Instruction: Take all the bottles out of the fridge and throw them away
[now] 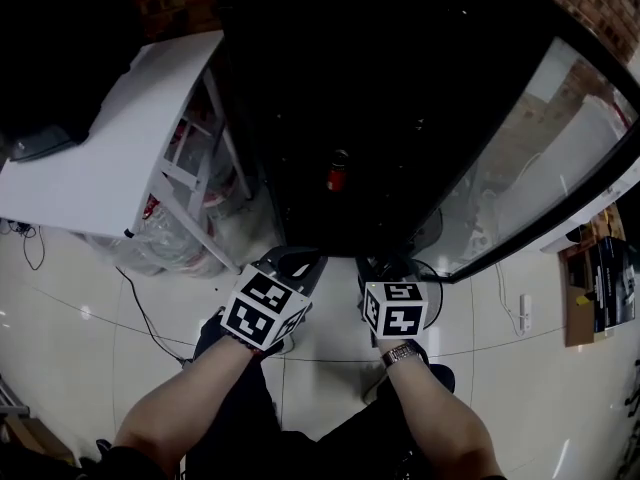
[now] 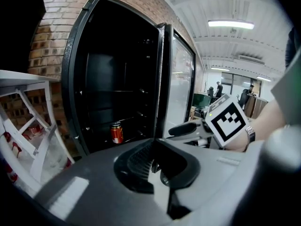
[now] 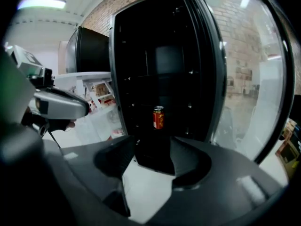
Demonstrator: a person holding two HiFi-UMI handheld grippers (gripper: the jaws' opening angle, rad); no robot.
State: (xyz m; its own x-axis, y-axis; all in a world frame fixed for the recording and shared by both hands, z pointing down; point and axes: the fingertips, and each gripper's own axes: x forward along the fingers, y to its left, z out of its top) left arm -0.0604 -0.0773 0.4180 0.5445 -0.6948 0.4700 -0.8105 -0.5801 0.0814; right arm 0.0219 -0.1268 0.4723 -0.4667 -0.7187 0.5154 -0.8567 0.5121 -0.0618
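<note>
A pale tiled floor (image 1: 540, 368) runs under everything, and I stand on it facing the black fridge (image 1: 380, 118). The fridge is the biggest thing in front of me, dark inside, with its shelves barely showing. Its glass door (image 1: 540, 158) is swung wide open to my right, and brick shows through the pane. A brick wall (image 2: 42, 46) rises behind the fridge on the left side.

To my left a white table (image 1: 100, 148) stands just beside the fridge. Clear plastic bags (image 1: 170, 238) are bunched under its legs, with red-and-white things among them that I cannot make out.

Both my forearms reach forward side by side, near each other, and each carries a marker cube. My left claw (image 2: 153, 147) has its tips together with nothing between them, and only a thin sliver of floor shows behind the pads. My right claw (image 3: 154, 152) stands with its jaws well apart and empty. The dark base of the fridge and a patch of floor fill the gap between them. Neither claw touches the fridge.

The red can (image 3: 158, 117) stands upright and alone on a low shelf inside the fridge. It is straight ahead of my right claw's gap and well apart from both claws.

A wristwatch (image 1: 402, 351) sits on my right wrist.
</note>
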